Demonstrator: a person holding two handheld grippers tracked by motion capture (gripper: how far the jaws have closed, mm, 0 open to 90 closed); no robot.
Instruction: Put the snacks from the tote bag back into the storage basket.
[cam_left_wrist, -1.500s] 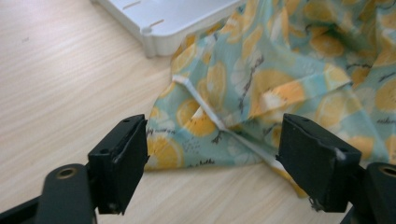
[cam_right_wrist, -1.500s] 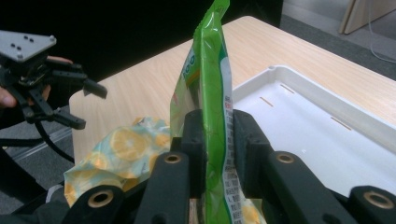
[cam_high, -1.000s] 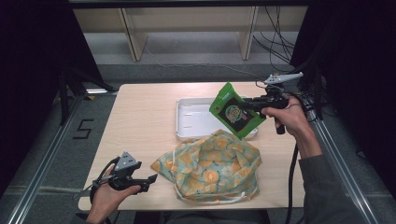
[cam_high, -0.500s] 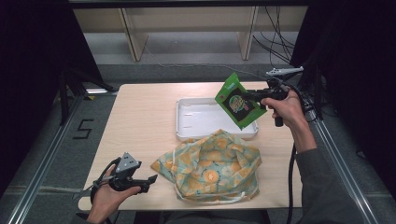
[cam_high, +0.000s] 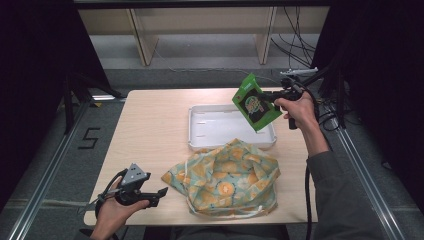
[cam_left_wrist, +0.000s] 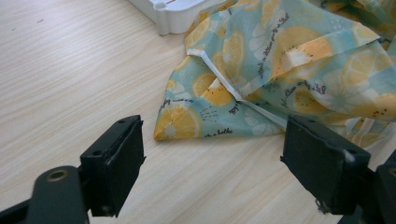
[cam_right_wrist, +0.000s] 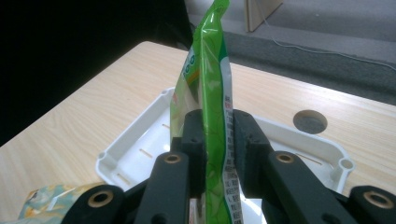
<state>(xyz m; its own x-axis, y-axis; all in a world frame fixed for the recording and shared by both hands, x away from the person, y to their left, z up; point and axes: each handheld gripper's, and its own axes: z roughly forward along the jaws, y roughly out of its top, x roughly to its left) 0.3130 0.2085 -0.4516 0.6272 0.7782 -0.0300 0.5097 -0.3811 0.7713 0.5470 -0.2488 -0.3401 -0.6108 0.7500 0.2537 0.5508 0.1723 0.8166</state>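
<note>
A green snack packet (cam_high: 255, 103) hangs in the air above the right end of a white tray (cam_high: 207, 137), held by my right gripper (cam_high: 274, 95), which is shut on its edge. In the right gripper view the packet (cam_right_wrist: 208, 93) stands edge-on between the two black jaws, with the tray (cam_right_wrist: 140, 147) beneath. A cloth bag printed with lemon slices (cam_high: 227, 176) lies crumpled at the table's front, touching the tray. My left gripper (cam_high: 162, 193) rests open at the front left, its jaws spread wide just short of the bag's corner (cam_left_wrist: 180, 122).
The wooden table (cam_high: 150, 125) has bare room at the left and back. A round cable hole (cam_right_wrist: 309, 121) sits in the tabletop beyond the tray. Cables and shelf legs stand on the floor behind the table, and metal rails run along both sides.
My right gripper has lifted the green packet higher and slightly to the right above the tray. The left gripper has stayed near the front left corner.
</note>
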